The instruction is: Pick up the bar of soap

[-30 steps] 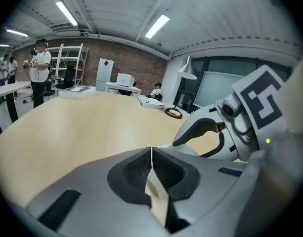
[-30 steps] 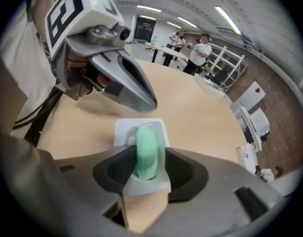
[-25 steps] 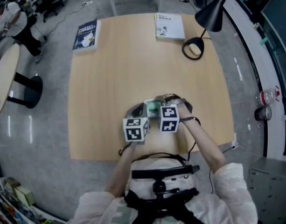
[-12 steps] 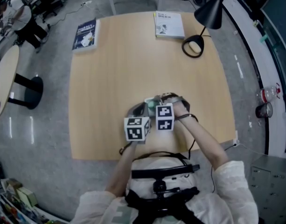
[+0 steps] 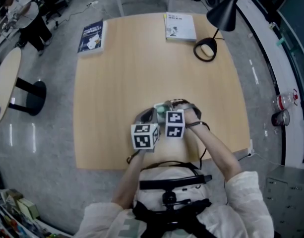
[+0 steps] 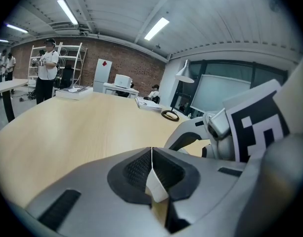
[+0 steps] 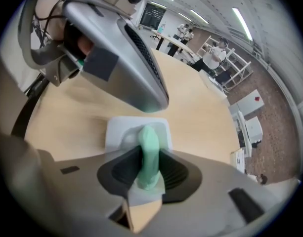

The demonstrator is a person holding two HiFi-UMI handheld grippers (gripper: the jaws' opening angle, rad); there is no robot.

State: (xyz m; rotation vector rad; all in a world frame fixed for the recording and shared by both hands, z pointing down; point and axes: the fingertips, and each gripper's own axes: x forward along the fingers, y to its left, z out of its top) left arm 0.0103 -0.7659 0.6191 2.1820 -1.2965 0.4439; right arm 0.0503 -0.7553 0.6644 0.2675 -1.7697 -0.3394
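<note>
A pale green bar of soap (image 7: pixel 148 149) stands on edge between the pads of the right gripper (image 7: pixel 150 158). The pads are closed onto its two broad faces, at a middling width. The soap's far end sits over the hollow of a white soap dish (image 7: pixel 115 130); it is not clear whether it is touching the dish or has just cleared it.

From the head view, soap (image 5: pixel 162 111) and dish lie near the near edge of the wooden table (image 5: pixel 142 68), slightly right of centre, directly in front of the person. The left gripper (image 6: pixel 151 154) hovers just to the left of the dish, jaws pressed together with nothing between them.

Far across the table are a dark book (image 5: pixel 91 36) on the left, a white booklet (image 5: pixel 180 28), and a black desk lamp (image 5: pixel 207 50) on the right.

The grasp looks made, so the lift is the step in hand. The next move calls for a straight, steady rise clear of the dish, keeping firm pressure because soap tends to slip.
</note>
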